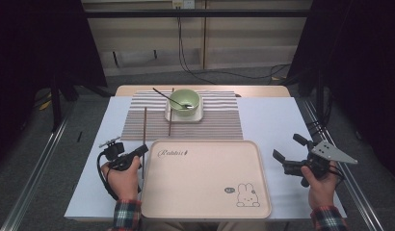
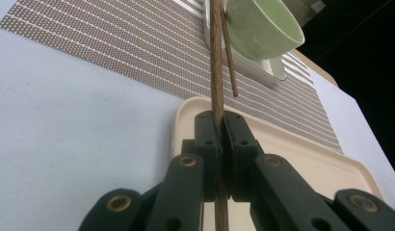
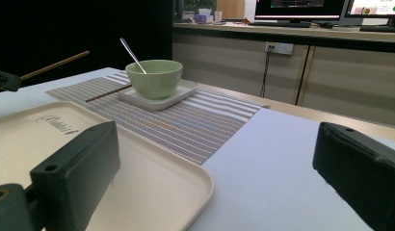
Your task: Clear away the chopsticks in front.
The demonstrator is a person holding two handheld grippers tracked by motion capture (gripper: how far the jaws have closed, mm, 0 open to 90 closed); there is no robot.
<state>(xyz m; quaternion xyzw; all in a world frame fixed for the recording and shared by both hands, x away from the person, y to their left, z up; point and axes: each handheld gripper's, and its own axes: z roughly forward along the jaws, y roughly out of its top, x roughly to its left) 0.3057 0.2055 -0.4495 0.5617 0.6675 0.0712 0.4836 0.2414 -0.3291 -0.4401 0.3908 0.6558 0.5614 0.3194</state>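
The left tongs (image 1: 140,151) are gripping one chopstick (image 1: 144,126) tightly, their jaws pressed together on it, as the left gripper view is showing at close range (image 2: 219,144). In the high view the chopstick is running away from the person, from the tongs at the tray's (image 1: 205,211) near-left edge up over the white tabletop (image 1: 272,120) and onto the striped mat (image 1: 219,125). The left hand (image 1: 122,175) is sitting just beside the tray's left rim.

The second chopstick (image 1: 170,115) is lying on the mat, its far end leaning against the white dish (image 1: 198,117) that is carrying the green bowl (image 1: 185,102). A spoon (image 1: 167,95) is resting in the bowl, its handle sticking out to the far left.

The right tongs (image 1: 288,154) are standing wide apart with nothing between them, held by the right hand (image 1: 322,185) over the tabletop to the right of the tray. In the right gripper view their jaws are framing the tray's corner (image 3: 186,192), the mat (image 3: 186,125) and the bowl (image 3: 154,77) beyond.

The tray is lying bare on the near middle of the tabletop, touching the mat's near edge.
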